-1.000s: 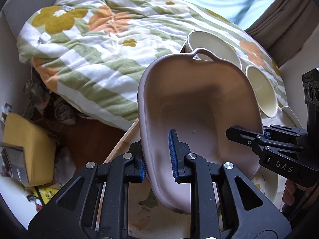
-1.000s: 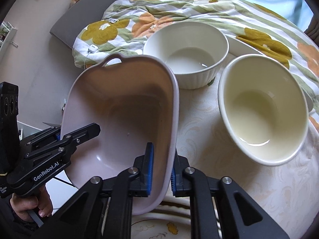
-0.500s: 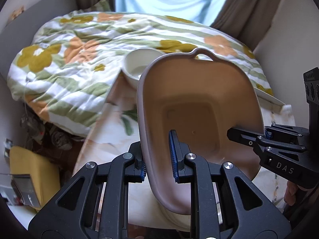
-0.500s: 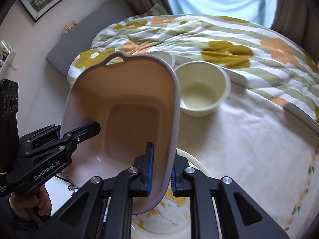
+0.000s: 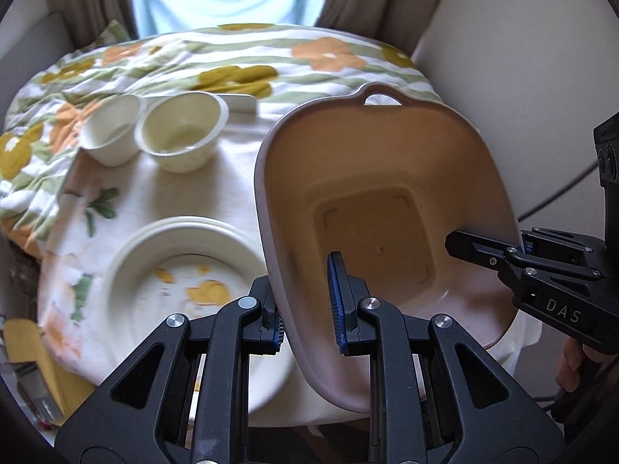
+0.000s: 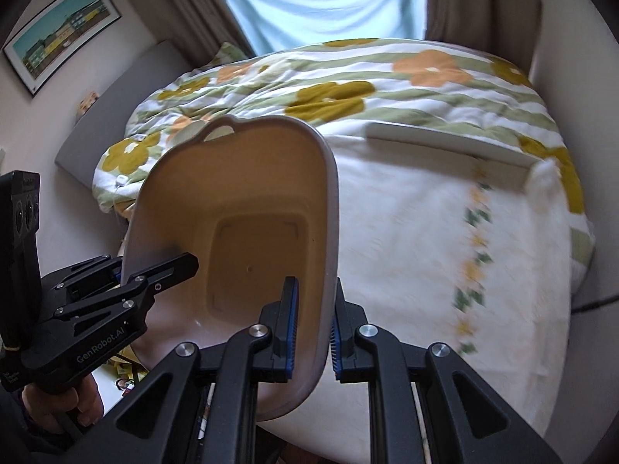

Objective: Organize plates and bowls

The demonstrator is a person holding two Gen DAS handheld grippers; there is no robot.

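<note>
Now the pink tub (image 5: 387,201), a handled rectangular basin, hangs tilted above the near right part of the cloth-covered table (image 5: 232,178), carried by both tools: the left gripper (image 5: 305,301) is clamped on its left wall, one pad inside and one outside, and the right gripper (image 6: 311,324) is likewise closed on the opposite wall. Compared with one second ago, when the tub filled the view directly in front of the bowls, it has swung rightward and away from them, so that the left wrist view now exposes the crockery beside it. Judged from this, the carry is bringing the tub toward open cloth where it can be set down as a container; loading has not begun. Counted in the left wrist view: two cream bowls, bowl one (image 5: 112,135) and bowl two (image 5: 182,135), touching side by side at the far left; one stack of floral plates (image 5: 174,270), its number untellable; one tub. A flowered quilt (image 6: 348,89) lies behind.
</note>
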